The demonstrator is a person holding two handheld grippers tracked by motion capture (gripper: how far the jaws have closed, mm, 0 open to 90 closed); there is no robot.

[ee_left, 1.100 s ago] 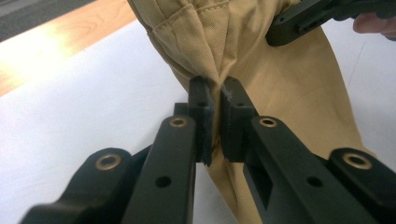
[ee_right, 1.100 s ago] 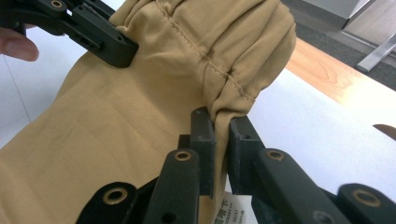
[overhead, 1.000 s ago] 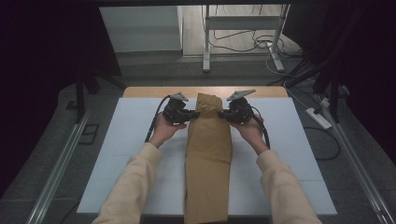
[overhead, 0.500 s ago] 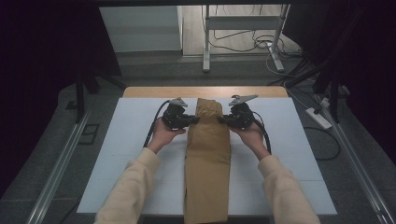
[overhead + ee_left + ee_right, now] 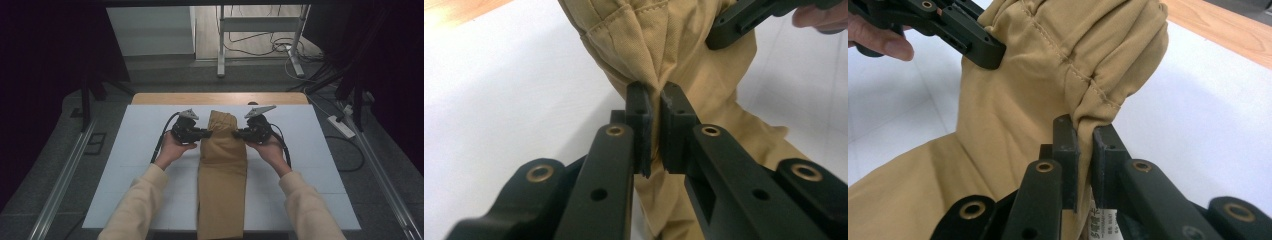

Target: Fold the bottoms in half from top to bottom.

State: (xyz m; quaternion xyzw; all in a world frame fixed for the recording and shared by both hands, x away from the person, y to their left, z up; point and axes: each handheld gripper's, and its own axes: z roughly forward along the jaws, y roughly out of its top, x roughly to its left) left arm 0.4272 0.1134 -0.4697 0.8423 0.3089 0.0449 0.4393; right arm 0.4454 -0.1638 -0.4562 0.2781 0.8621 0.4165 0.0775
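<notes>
A tan garment lies lengthwise down the middle of the white table top, its near end hanging over the front edge. Its far end is lifted and bunched. My left gripper is shut on the garment's left edge near the far end; in the left gripper view the cloth is pinched between the black jaws of the left gripper. My right gripper is shut on the opposite edge, and the right gripper view shows a seamed fold caught in the right gripper, with a white label below.
A wooden strip borders the table's far edge. Beyond it stand a metal stand and loose cables on the floor. A power strip lies at the right. Metal rails run along both sides of the table.
Both grippers have drawn the garment's far end toward the person, so the cloth reaches less far across the table and bunches up between them.
</notes>
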